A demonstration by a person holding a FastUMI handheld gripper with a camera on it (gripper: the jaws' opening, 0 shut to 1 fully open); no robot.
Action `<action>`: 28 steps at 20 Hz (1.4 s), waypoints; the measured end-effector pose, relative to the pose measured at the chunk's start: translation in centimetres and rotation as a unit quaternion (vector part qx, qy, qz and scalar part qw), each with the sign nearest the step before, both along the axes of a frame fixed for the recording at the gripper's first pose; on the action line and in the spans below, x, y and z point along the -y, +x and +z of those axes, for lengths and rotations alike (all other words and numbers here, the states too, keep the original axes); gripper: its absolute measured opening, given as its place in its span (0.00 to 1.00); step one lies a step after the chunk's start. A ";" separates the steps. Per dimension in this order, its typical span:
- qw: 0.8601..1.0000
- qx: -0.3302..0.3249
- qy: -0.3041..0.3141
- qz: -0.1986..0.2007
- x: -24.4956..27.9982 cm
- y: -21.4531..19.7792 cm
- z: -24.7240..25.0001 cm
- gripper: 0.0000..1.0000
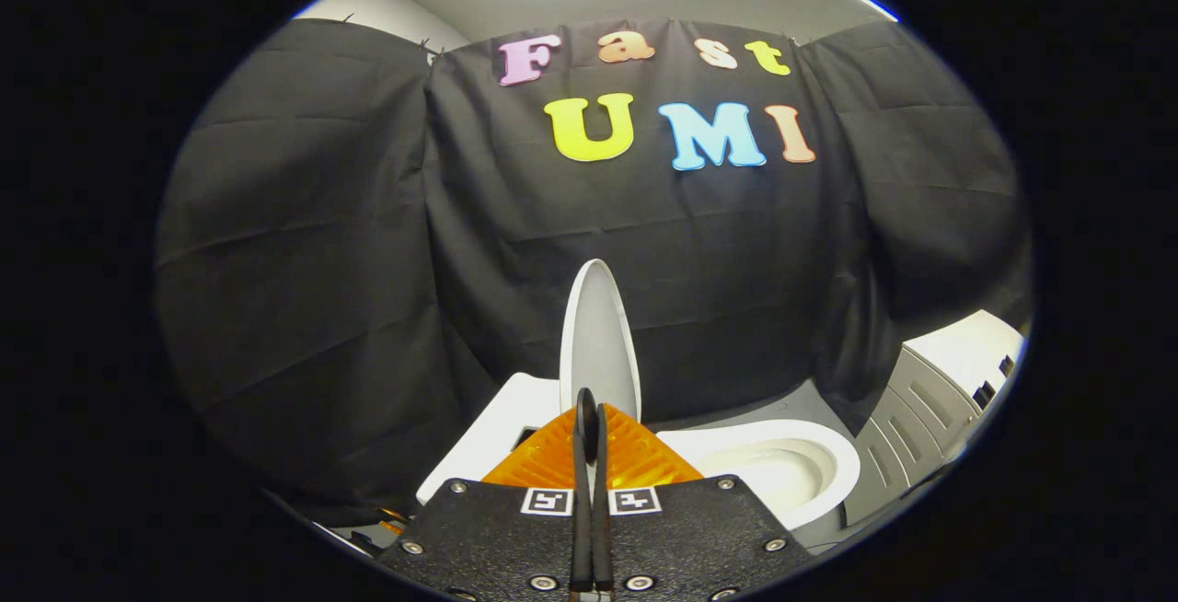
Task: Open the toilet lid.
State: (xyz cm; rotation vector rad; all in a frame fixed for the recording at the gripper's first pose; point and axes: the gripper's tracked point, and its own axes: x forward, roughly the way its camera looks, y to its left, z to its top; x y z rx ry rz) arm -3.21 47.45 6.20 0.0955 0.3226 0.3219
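Fingers (pixel 590 444) pressed together, nothing between them, tips just short of the lid (pixel 600 344). And the lid is up: it stands on edge at the back of the toilet, long axis vertical, above the tank (pixel 497 432). To the right, the bowl (pixel 782 468) lies open. The job looks done; only backing away remains.

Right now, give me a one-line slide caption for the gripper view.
Gripper jaws closed and empty before the raised toilet lid, the open white bowl just beyond.
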 end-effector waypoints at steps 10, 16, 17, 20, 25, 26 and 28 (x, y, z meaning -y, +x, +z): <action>0.998 0.024 -0.028 0.050 -5.9 -1.2 -1.0 0.00; 0.996 0.038 -0.037 0.078 -8.4 -1.3 -0.9 0.01; 0.995 0.041 -0.042 0.082 -8.5 -1.5 -0.9 0.00; 0.993 0.056 -0.061 0.087 -8.1 -1.6 -0.6 0.01; 0.992 0.075 -0.043 0.096 -5.8 -2.2 1.1 0.54; 0.992 0.078 -0.036 0.093 -4.8 -2.1 1.9 0.67; 0.991 0.086 -0.016 0.098 -3.6 -2.0 3.0 0.94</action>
